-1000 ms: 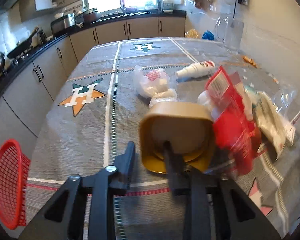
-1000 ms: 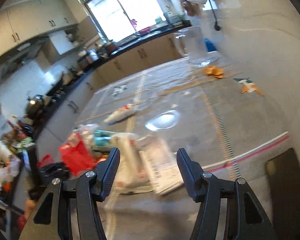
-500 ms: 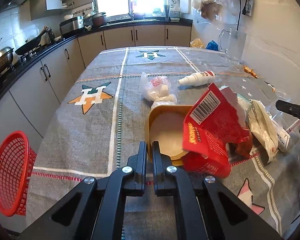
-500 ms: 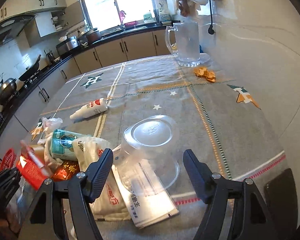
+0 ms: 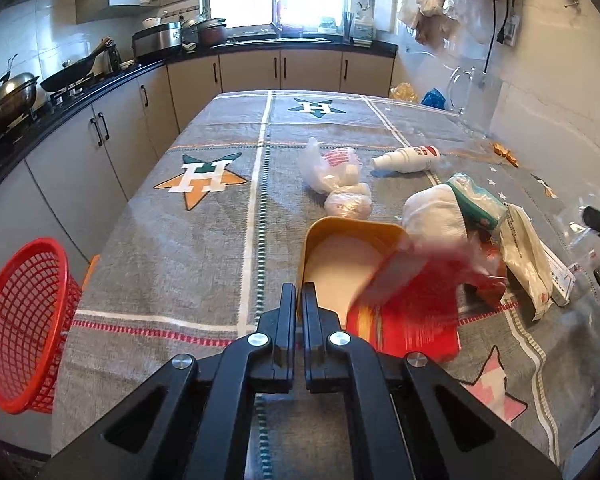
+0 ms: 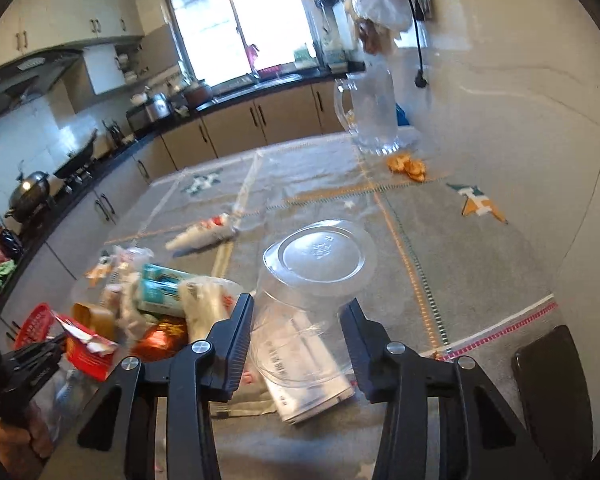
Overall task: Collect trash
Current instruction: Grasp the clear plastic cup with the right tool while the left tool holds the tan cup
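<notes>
Trash lies heaped on the star-patterned surface [image 5: 220, 240] of a kitchen: a blurred red snack bag [image 5: 412, 312], a white spray bottle [image 5: 406, 159] on its side, knotted plastic bags [image 5: 332, 168] and paper wrappers [image 5: 528, 264]. We see the left claw [image 5: 299, 300] pressed nearly shut on the near rim of a tan paper bowl [image 5: 348, 256], the red bag leaning against it. The right claw [image 6: 298, 316] stands wide, its fingers on either side of an upturned clear plastic cup [image 6: 312, 276], not visibly touching. A red mesh basket [image 5: 24, 320] hangs just beyond the surface's left edge.
</notes>
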Demonstrator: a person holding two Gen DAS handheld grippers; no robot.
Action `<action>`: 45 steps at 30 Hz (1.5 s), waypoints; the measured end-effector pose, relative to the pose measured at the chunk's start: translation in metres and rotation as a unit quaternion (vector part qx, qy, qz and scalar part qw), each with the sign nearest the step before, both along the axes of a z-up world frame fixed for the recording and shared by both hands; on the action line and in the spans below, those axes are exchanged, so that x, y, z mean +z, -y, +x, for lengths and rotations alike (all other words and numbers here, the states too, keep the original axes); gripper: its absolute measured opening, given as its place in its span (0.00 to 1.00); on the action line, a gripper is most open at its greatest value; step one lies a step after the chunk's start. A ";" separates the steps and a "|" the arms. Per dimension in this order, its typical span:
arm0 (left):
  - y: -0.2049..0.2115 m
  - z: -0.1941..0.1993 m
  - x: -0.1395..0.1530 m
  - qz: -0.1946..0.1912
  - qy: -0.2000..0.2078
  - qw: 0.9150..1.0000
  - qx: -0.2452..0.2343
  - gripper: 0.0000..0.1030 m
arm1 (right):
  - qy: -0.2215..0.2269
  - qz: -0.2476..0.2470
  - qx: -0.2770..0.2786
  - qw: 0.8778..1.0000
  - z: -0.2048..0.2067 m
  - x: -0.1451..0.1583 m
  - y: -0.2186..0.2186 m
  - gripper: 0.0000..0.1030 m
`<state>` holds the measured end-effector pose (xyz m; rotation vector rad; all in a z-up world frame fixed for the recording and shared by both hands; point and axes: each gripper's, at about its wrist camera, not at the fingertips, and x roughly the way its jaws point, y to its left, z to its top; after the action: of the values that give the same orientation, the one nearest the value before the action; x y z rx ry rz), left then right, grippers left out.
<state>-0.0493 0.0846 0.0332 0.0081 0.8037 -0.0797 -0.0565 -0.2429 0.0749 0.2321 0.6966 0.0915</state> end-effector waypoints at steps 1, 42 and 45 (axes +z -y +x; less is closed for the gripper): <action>-0.002 -0.002 0.001 -0.002 0.000 1.000 0.002 0.03 | 0.007 0.002 0.004 1.000 -0.005 0.004 -0.002 0.46; -0.004 -0.040 0.043 0.043 0.036 0.997 0.044 0.05 | 0.066 0.051 0.153 0.985 -0.054 0.031 -0.056 0.47; -0.011 -0.046 0.049 0.032 0.044 0.998 0.044 0.05 | 0.061 0.051 0.169 0.982 -0.051 0.032 -0.068 0.47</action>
<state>-0.0956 0.0959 0.0820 0.0370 0.7165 0.0304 -0.1078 -0.1747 0.1070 0.2035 0.6051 0.4627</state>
